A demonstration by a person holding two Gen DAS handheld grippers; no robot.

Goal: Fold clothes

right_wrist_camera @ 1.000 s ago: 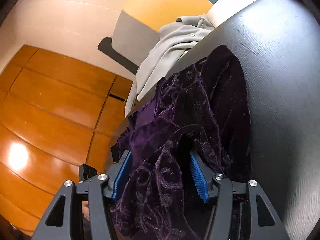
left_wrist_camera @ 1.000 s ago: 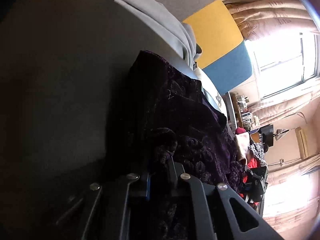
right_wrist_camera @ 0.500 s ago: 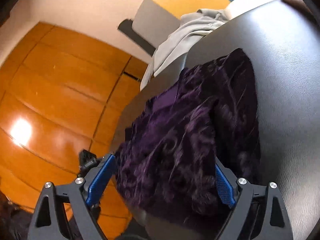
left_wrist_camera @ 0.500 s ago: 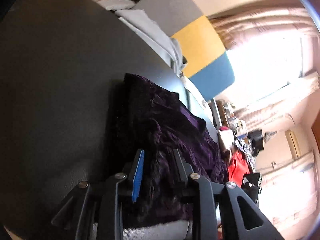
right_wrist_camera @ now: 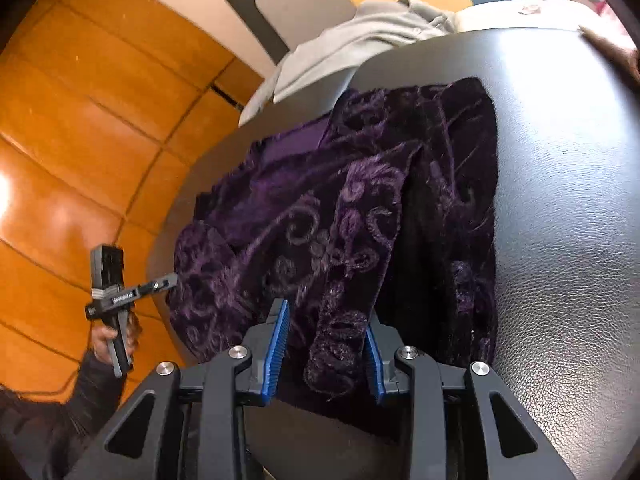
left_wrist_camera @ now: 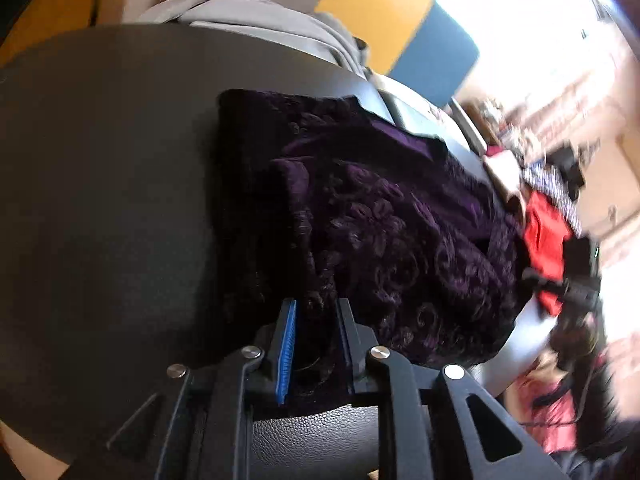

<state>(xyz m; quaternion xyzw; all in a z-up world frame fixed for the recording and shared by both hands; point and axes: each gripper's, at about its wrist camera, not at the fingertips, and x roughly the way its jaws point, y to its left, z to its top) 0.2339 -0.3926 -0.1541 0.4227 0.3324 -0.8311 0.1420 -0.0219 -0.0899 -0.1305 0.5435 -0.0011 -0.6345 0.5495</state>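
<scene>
Velvet garment (left_wrist_camera: 384, 220) now lies bunched ahead; your left gripper (left_wrist_camera: 316, 344) and right gripper (right_wrist_camera: 324, 344) are closing on its near hem, regripping for another fold.

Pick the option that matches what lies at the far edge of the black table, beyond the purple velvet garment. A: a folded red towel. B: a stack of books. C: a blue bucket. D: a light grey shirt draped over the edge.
D: a light grey shirt hangs over the far rim of the black table, past the purple velvet garment; the left wrist view shows it there too.
</scene>
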